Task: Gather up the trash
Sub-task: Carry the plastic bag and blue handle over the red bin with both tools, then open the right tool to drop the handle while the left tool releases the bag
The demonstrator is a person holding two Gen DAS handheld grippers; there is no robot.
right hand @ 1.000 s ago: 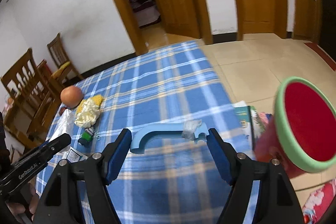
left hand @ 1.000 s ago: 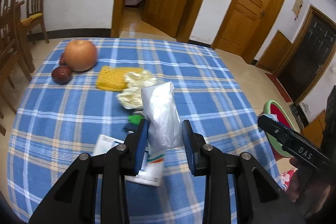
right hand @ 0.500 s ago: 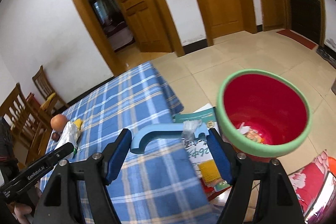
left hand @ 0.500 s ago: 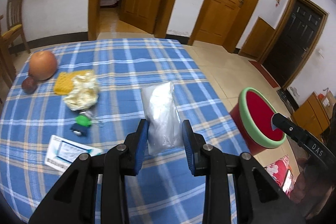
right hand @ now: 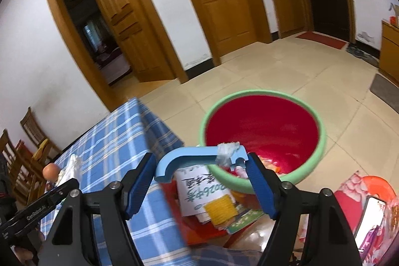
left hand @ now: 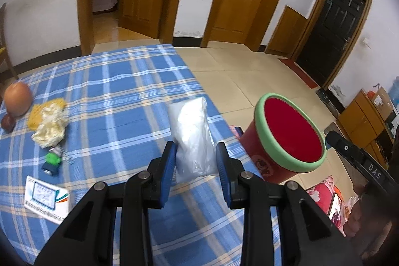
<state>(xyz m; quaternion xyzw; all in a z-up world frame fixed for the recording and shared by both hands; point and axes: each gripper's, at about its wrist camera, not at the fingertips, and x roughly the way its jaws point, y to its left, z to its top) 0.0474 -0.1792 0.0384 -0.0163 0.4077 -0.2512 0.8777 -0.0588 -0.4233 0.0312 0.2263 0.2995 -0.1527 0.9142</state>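
I am holding a clear plastic bag (left hand: 193,138) in my left gripper (left hand: 195,161), the jaws closed in on its lower half so the pads are pressing its sides and the upper half is standing up loose above them. In my right gripper (right hand: 200,181) the jaws are spread wide and bridged by a curved blue plastic piece (right hand: 197,157) with a scrap of crumpled tape (right hand: 227,150) stuck near its right end; it looks wedged between the pads, not squeezed hard.

The red bin (right hand: 261,126) with the green rim is my landmark. The blue piece is hanging just over the near edge of the bin's mouth, and some scraps are already lying inside. The bag is still above the checked tablecloth (left hand: 119,96), to the left of the bin and near the table's edge.

To drop cleanly, I am judging that the right gripper should reach further over the bin's centre before letting go, because the blue piece is long and could catch the rim and tip out onto the papers (right hand: 202,188) lying against the bin's near side. The bag is light and floppy, so I would bring it fully over the opening before spreading the jaws.

Left of the bin, on the cloth, more is waiting: a crumpled yellow wrapper (left hand: 51,126), a small green thing (left hand: 52,158) and a printed card (left hand: 47,198).
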